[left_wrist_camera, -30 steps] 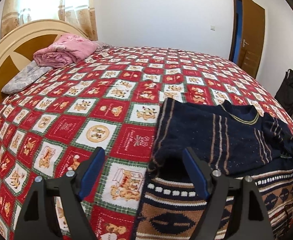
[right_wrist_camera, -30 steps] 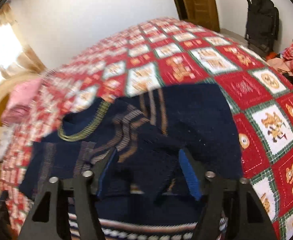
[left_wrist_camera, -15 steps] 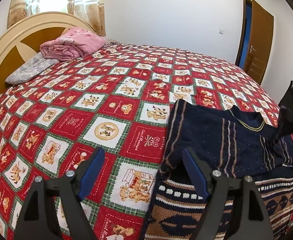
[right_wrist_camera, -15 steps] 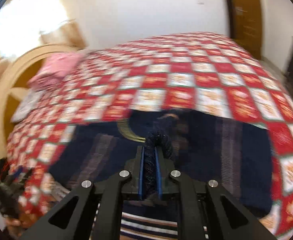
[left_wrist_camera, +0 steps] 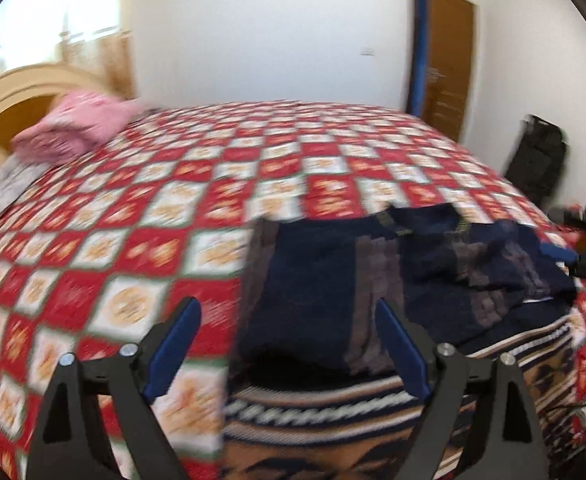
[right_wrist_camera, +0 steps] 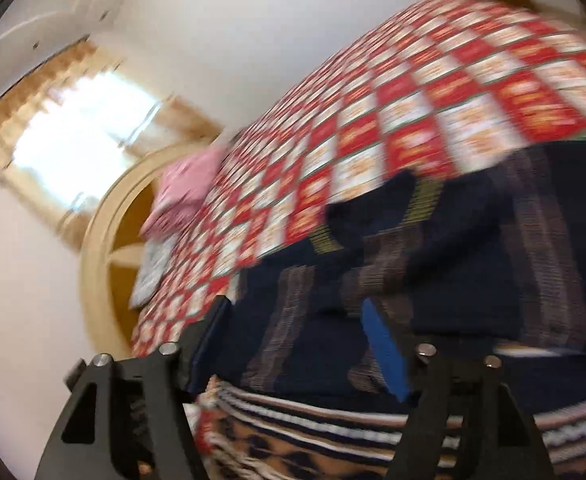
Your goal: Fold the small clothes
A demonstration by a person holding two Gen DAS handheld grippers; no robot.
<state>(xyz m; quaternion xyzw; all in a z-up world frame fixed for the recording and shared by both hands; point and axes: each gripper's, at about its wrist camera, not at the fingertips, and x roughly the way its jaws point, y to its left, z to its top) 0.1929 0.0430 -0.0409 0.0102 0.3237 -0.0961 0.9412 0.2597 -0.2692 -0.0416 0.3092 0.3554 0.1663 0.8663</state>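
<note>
Hovering over the sweater (left_wrist_camera: 317, 280) on the red checked bedspread (left_wrist_camera: 133, 248), our left gripper (left_wrist_camera: 289, 344) has just spread its jaws wider, nothing between them. Our right gripper (right_wrist_camera: 293, 344) has just released too, jaws apart above the sweater's folded part; both views are blurred.

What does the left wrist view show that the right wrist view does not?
Only the left wrist view shows the open door, the black bag and the right gripper at the sweater's far edge. Only the right wrist view shows the bright curtained window. Both show the navy sweater on the red checked bedspread, the pink bundle and the headboard. Both grippers' jaws have just been opening and hold nothing.
</note>
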